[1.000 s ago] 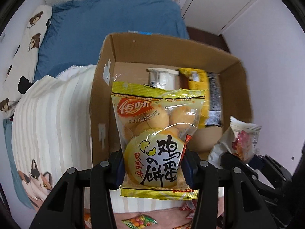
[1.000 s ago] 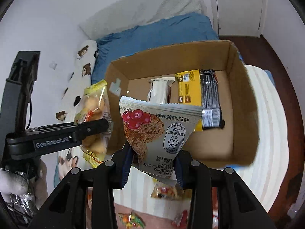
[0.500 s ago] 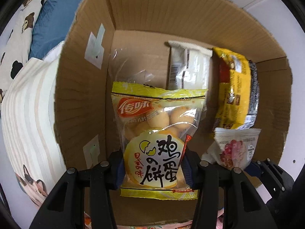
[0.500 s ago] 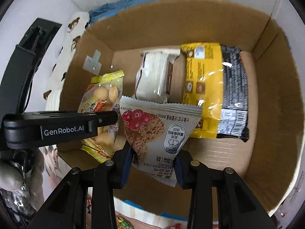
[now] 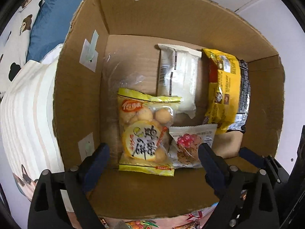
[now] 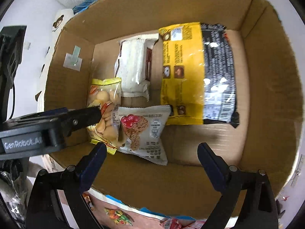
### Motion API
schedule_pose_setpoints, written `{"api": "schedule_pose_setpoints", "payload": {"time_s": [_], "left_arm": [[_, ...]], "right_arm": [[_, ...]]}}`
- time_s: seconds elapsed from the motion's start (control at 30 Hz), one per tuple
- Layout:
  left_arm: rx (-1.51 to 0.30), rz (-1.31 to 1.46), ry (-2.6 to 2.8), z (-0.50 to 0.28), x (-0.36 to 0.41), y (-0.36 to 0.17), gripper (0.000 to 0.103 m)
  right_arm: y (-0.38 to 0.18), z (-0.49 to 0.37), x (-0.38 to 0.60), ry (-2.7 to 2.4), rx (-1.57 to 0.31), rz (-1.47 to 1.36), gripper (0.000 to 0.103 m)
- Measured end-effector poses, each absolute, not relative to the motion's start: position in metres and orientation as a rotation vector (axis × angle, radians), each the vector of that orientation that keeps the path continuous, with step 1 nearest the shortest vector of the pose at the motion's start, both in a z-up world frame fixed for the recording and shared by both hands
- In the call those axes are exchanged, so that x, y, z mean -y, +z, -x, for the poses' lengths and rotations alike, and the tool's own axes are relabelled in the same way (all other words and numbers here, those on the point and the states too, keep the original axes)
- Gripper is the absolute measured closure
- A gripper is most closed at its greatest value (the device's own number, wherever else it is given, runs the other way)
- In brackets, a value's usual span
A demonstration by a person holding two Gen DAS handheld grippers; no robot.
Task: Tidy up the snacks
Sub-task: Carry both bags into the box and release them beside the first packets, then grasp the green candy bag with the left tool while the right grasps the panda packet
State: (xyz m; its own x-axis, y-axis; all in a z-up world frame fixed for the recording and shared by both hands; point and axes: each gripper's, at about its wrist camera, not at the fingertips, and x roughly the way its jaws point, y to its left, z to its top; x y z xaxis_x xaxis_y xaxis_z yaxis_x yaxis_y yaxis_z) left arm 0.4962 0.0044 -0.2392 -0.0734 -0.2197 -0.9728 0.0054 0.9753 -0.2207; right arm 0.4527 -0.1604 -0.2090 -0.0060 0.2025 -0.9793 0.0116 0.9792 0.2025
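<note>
We are pointing both grippers down into the cardboard box [image 5: 80,99]. The left gripper [image 5: 152,152] is opening, its jaws standing wide, and the egg biscuit bag [image 5: 144,131] is lying loose between them on the box floor, touched by neither pad. The right gripper [image 6: 150,149] is opening too, jaws spread apart, with the oat cake packet [image 6: 144,131] lying free on the floor just ahead of them.

The two snacks are lying side by side near the front wall, the biscuit bag nearer the left wall and the oat cake packet's edge touching it. Behind them a white wrapped bar [image 5: 177,76] is lying toward the back wall, and a yellow and black packet [image 5: 226,93] is lying to its right. In the right wrist view, one finger [image 6: 83,117] of the left gripper is reaching across the biscuit bag.

Outside the box we are seeing striped bedding [image 5: 24,114] and a blue pillow [image 5: 55,19].
</note>
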Motion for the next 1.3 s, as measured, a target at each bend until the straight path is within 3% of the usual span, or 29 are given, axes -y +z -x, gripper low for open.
{"api": "schedule_pose_setpoints", "payload": {"time_s": [0.47, 0.93, 1.3], "left_arm": [[-1.424, 0.096, -0.162, -0.461, -0.015, -0.186, 0.008], [-1.177, 0.075, -0.117, -0.381, -0.031, -0.13, 0.008], [-1.068, 0.071, -0.131, -0.318, -0.03, -0.092, 0.008]], "right_arm": [[-0.157, -0.421, 0.186, 0.073, -1.446, -0.145, 0.003], [-0.092, -0.354, 0.179, 0.007, -1.206, -0.059, 0.003], [-0.058, -0.286, 0.177, 0.046, -1.128, -0.12, 0.002]]}}
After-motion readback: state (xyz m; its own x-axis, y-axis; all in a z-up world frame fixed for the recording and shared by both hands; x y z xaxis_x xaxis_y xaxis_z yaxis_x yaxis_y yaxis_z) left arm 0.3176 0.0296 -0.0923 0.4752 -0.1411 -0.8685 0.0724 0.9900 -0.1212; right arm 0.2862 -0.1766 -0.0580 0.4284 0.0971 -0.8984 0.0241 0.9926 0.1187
